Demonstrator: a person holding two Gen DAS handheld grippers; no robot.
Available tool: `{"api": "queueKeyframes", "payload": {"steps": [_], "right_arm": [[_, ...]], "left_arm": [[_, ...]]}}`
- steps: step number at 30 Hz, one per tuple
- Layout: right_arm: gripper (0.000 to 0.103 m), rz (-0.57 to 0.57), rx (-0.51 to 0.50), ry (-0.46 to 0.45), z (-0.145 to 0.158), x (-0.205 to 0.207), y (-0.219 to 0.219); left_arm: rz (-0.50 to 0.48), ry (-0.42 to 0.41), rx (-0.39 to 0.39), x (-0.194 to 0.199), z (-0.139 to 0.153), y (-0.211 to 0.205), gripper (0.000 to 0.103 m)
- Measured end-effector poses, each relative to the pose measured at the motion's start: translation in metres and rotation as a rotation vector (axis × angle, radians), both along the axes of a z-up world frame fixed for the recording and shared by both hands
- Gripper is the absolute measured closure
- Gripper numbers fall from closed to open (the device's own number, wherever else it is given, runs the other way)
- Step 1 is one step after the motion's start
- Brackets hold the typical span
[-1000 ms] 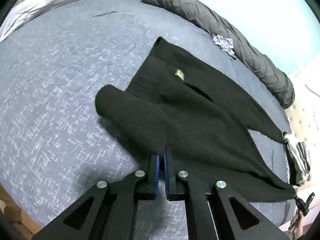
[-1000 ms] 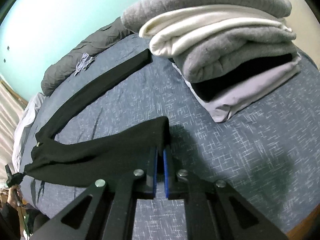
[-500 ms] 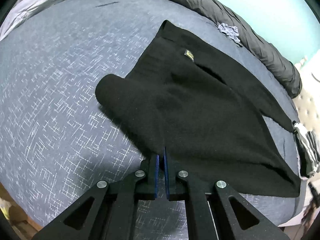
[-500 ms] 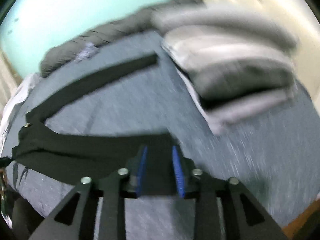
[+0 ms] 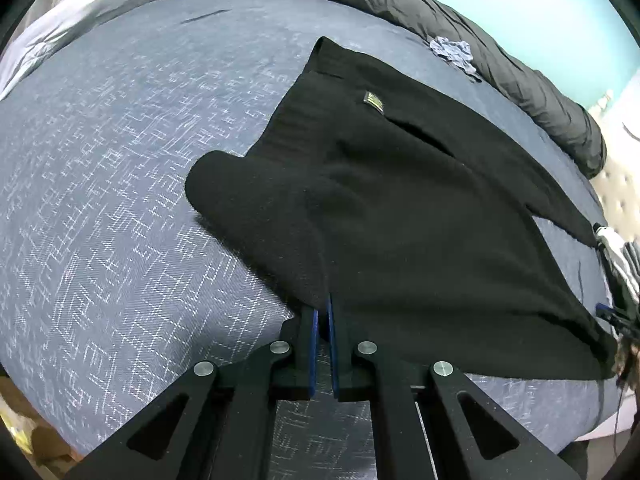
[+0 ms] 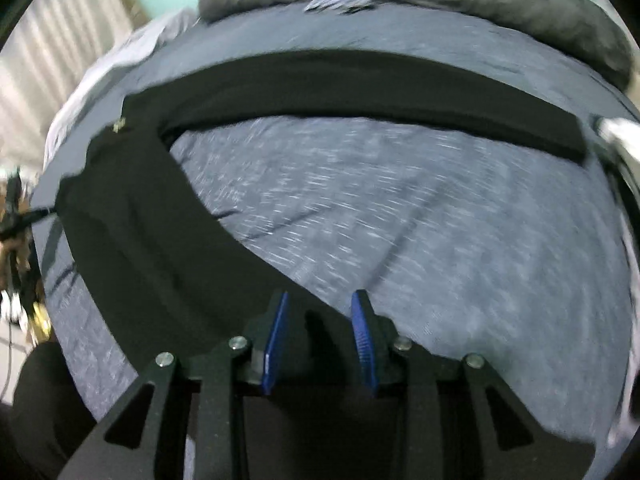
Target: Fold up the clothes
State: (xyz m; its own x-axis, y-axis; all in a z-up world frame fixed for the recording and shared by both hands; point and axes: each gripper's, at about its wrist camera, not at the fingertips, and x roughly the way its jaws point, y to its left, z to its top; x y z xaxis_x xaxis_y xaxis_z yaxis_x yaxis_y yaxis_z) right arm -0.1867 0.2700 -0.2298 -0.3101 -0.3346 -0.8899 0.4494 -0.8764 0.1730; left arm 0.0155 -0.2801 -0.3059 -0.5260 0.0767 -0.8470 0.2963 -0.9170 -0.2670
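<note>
The left claw [image 5: 322,312] tilts steeply down over the near edge of the bed [image 5: 120,184], its blue pads pinched together on a fold of the black trousers [image 5: 400,216]. The cloth rises from the pads in a ridge, and a rounded lobe of it lies just to the left on the patterned blue cover. From there the garment spreads right and away, a small gold label [image 5: 374,101] showing near its far end.

The right claw [image 6: 320,320] also points down at the bed [image 6: 400,220]. Its jaws stand apart, not gripping, and the pads [image 6: 362,332] press on nothing; a strip of the black trousers [image 6: 152,240] runs beneath and just ahead of them. This view is smeared with motion blur, so fine detail is lost.

Beyond the left claw, one trouser leg stretches toward the far right, ending beside a striped grey and white piece of clothing [image 5: 618,252] at the bed's right edge. Along the far side lies a long dark grey duvet roll [image 5: 480,48] with a small crumpled bluish cloth [image 5: 454,50] resting against it, and pale bedding [image 5: 100,4] is bunched at the far left.

Only the right wrist view shows both legs splayed apart, bare cover between them, the farther leg [image 6: 360,92] arching across to a squared end at the right. It also catches a pale curtain [image 6: 52,60] at the far left.
</note>
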Motion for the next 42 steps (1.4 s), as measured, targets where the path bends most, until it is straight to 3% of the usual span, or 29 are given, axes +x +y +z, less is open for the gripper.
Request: {"api": "queueKeyframes", "payload": {"steps": [6,8,10,11,17,23,27,29,31,36,42], "right_arm": [[0.071,0.124,0.081,-0.068,-0.024,-0.012,-0.045],[0.078,0.167,0.079,-0.083,-0.029,-0.01,-0.054],[0.098,0.195,0.086,-0.077,-0.03,-0.006,-0.057],[0.099,0.207,0.098,-0.071,-0.031,-0.004,-0.059],[0.1,0.042,-0.003,-0.022,-0.015,-0.018,-0.035],[0.1,-0.048,0.039,-0.061,-0.039,-0.03,-0.041],[0.092,-0.064,0.046,-0.044,-0.036,-0.026,-0.041],[0.088,-0.08,-0.011,-0.019,-0.023,-0.024,-0.041],[0.064,-0.068,-0.041,0.011,-0.012,-0.022,-0.051],[0.062,0.061,-0.033,0.044,0.0,-0.01,-0.109],[0.063,0.151,0.024,0.023,-0.023,-0.022,-0.174]], "left_arm": [[-0.004,-0.001,0.013,0.002,-0.008,-0.002,0.098],[-0.007,0.0,0.011,0.003,-0.011,-0.002,0.098],[-0.012,0.001,0.006,0.004,-0.012,-0.001,0.098],[-0.014,0.001,0.002,0.004,-0.013,-0.001,0.098],[-0.019,0.003,-0.009,0.004,-0.013,0.002,0.098],[-0.014,-0.004,-0.011,0.004,-0.015,0.001,0.098],[-0.025,0.002,-0.026,0.005,-0.012,0.004,0.098],[-0.028,0.002,-0.035,0.005,-0.011,0.005,0.098],[-0.028,0.002,-0.042,0.005,-0.011,0.006,0.098],[-0.027,0.0,-0.053,0.004,-0.009,0.009,0.098],[-0.036,-0.002,-0.053,0.002,-0.009,0.009,0.098]]}}
